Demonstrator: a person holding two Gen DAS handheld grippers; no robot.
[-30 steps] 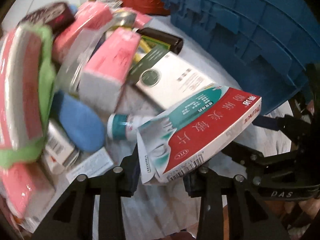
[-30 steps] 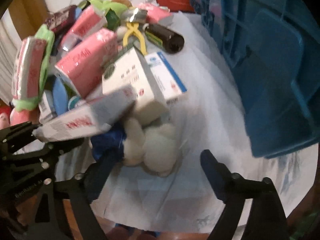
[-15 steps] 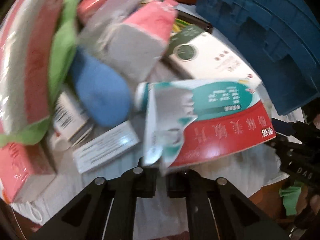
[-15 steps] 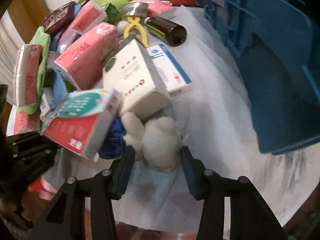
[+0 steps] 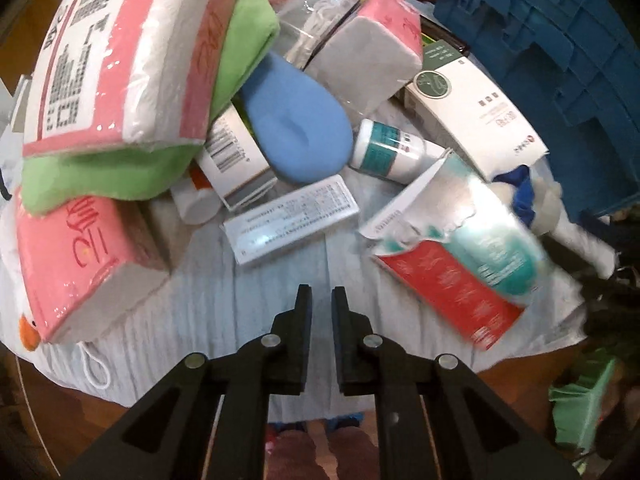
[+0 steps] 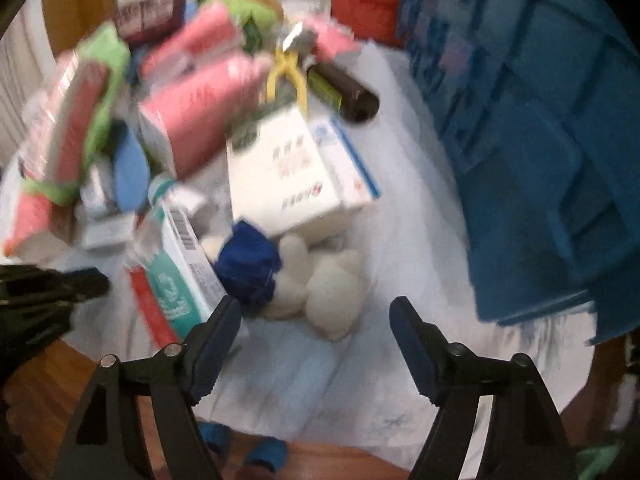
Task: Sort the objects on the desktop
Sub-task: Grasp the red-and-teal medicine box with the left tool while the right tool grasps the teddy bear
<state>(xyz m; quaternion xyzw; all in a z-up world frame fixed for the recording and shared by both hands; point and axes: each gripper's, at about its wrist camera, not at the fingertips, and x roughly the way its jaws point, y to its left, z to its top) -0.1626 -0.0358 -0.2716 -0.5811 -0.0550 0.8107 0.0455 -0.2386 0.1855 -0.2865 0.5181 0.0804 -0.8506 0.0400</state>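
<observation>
My left gripper (image 5: 320,300) is shut with nothing in it, low over the pale cloth (image 5: 240,300). The torn red-and-teal medicine box (image 5: 460,256) lies blurred on the cloth just right of it, free of the fingers. In the right wrist view that box (image 6: 176,264) sits against the left finger. My right gripper (image 6: 316,312) points down at a white plush toy (image 6: 332,288) with a blue cloth piece (image 6: 248,264); its jaws are opening and the pads stand clear of the toy. The left gripper (image 6: 52,284) shows at that view's left edge.
A big blue crate (image 6: 540,140) fills the right side. Pink tissue packs (image 5: 120,52), a green plush (image 5: 248,20), a blue oval pad (image 5: 292,124), white boxes (image 5: 476,104), a small bottle (image 5: 392,148), yellow pliers (image 6: 286,68) and a brown bottle (image 6: 344,92) crowd the table's far side.
My left gripper let go of the red-and-teal box, which dropped onto the cloth to the right, and closed empty. My right gripper narrowed around the plush toy, then widened again.
</observation>
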